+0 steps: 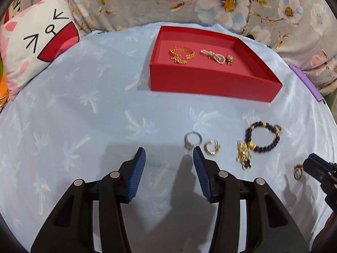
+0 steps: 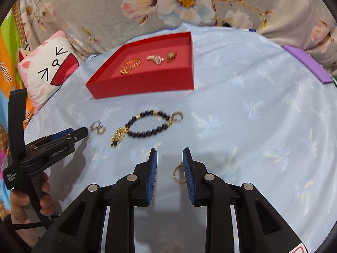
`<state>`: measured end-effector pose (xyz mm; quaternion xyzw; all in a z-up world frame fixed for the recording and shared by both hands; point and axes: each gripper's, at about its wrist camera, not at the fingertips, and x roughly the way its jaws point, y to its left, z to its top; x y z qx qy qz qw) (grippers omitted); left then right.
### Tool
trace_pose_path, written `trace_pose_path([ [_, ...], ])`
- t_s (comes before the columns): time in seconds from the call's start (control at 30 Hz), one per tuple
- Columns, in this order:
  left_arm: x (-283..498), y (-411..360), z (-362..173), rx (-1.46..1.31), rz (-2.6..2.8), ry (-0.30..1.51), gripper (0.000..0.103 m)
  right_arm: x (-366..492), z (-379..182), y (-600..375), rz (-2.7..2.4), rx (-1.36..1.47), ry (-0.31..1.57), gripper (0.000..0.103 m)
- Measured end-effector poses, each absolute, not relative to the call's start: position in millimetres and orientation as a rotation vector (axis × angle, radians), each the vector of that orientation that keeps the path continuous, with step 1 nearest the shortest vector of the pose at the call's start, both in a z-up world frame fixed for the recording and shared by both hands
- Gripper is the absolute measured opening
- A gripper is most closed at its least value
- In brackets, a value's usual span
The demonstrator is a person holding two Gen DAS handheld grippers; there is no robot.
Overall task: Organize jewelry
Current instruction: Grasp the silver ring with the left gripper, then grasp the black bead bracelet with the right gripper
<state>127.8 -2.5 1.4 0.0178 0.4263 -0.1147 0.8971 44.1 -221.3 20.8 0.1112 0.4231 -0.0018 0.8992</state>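
Light blue cloth point(image 1: 84, 105) over the surface: satiny, faint sheen, palm print. Red tray point(image 1: 210, 84) at 12 o'clock: matt card, smooth walls. Beaded bracelet point(image 2: 151, 124): glossy dark beads, shiny gold-tone metal links. Gold ring point(image 2: 178, 175): polished metal. Left gripper point(image 1: 169, 154) and right gripper point(image 2: 169, 155): matt black plastic, ribbed blue pads, bright metal pins. Floral blanket point(image 1: 147, 4) behind: soft, fleecy.

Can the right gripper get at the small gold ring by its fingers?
Probably yes: the small gold ring lies on the cloth between the right gripper's open fingers, beside the right-hand pad, with nothing covering it.
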Motion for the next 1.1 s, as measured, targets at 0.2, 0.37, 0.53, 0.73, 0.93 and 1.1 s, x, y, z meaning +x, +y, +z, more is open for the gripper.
trace_pose_path([
  [0.2,133,-8,-3,0.062,-0.234,0.882,0.045,50,14,-214,-0.006,0.242,0.874,0.026],
  [0.37,141,-13,-4,0.086,-0.232,0.874,0.045,49,14,-213,0.001,0.253,0.863,0.026],
  [0.53,142,-20,-5,0.109,-0.251,0.864,0.045,49,13,-213,0.004,0.262,0.867,0.026],
  [0.73,143,-25,-4,0.11,-0.27,0.858,0.017,52,12,-214,0.005,0.265,0.872,0.026],
  [0.93,140,-24,-3,0.083,-0.295,0.857,0.013,62,13,-213,0.009,0.26,0.877,0.026],
  [1.1,135,-17,1,0.054,-0.29,0.847,0.013,79,12,-207,0.012,0.26,0.889,0.026],
])
